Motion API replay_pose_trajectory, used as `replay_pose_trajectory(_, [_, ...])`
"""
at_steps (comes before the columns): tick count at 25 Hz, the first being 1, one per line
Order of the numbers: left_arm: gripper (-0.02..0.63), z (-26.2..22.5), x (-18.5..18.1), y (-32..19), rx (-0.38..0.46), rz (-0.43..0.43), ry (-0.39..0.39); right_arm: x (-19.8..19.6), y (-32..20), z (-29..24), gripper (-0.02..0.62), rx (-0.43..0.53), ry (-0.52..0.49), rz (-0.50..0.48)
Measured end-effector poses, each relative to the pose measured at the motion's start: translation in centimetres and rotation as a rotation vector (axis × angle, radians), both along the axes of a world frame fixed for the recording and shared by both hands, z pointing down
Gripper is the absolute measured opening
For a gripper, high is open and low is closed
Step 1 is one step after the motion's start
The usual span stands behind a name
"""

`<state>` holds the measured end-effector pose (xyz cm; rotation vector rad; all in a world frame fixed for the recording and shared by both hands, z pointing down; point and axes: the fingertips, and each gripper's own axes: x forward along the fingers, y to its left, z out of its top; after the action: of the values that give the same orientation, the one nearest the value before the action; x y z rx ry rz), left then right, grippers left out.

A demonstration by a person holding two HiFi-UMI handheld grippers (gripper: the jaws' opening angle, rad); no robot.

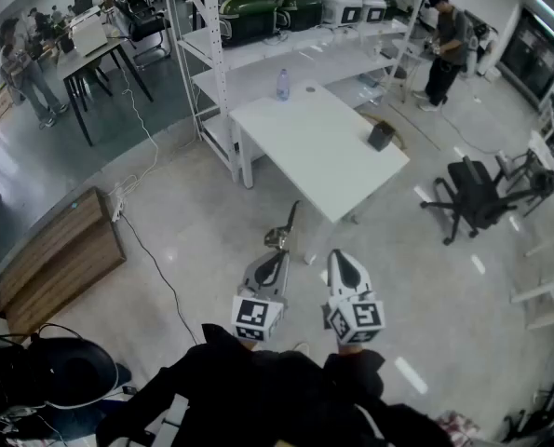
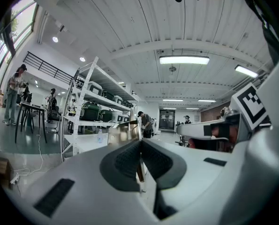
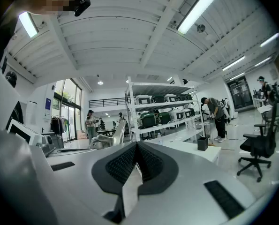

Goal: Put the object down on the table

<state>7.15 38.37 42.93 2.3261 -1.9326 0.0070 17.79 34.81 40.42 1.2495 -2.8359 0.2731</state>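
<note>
Left gripper (image 1: 278, 252) (image 2: 140, 143): lower centre of the head view, jaws pinched almost together on a thin metal tool (image 1: 287, 222) (image 2: 126, 131).
Metal tool: juts past the jaws over the floor, short of the white table (image 1: 314, 152). Its kind is unclear and its clamped end is hidden.
Right gripper (image 1: 338, 259) (image 3: 137, 146): jaws closed together, nothing visible between them.
Person: dark sleeves (image 1: 258, 380), cut off at the bottom edge.

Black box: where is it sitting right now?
In the head view, the small black box sits on the white table, near its right edge. The black office chair stands on the floor to its right.
</note>
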Motion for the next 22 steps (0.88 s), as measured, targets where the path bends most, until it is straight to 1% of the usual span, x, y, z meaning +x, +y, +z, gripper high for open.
replay_pose_trajectory(8, [0.008, -0.2, -2.5, 0.5, 0.007, 0.012, -0.001, -2.5, 0.6, -0.3, -0.011, 0.011, -0.023, -0.009])
replay_pose_trajectory(14, [0.008, -0.4, -5.4, 0.3, 0.023, 0.042, -0.003, -5.2, 0.4, -0.7, -0.011, 0.026, -0.032, 0.017])
replay_pose_trajectory(17, [0.008, -0.1, -6.7, 0.2, 0.026, 0.064, -0.003, -6.5, 0.4, -1.0, -0.011, 0.027, -0.030, 0.047])
replay_pose_trajectory(22, [0.008, 0.6, -8.2, 0.2, 0.025, 0.086, 0.005, -7.6, 1.1, -1.2, -0.011, 0.052, -0.020, 0.068])
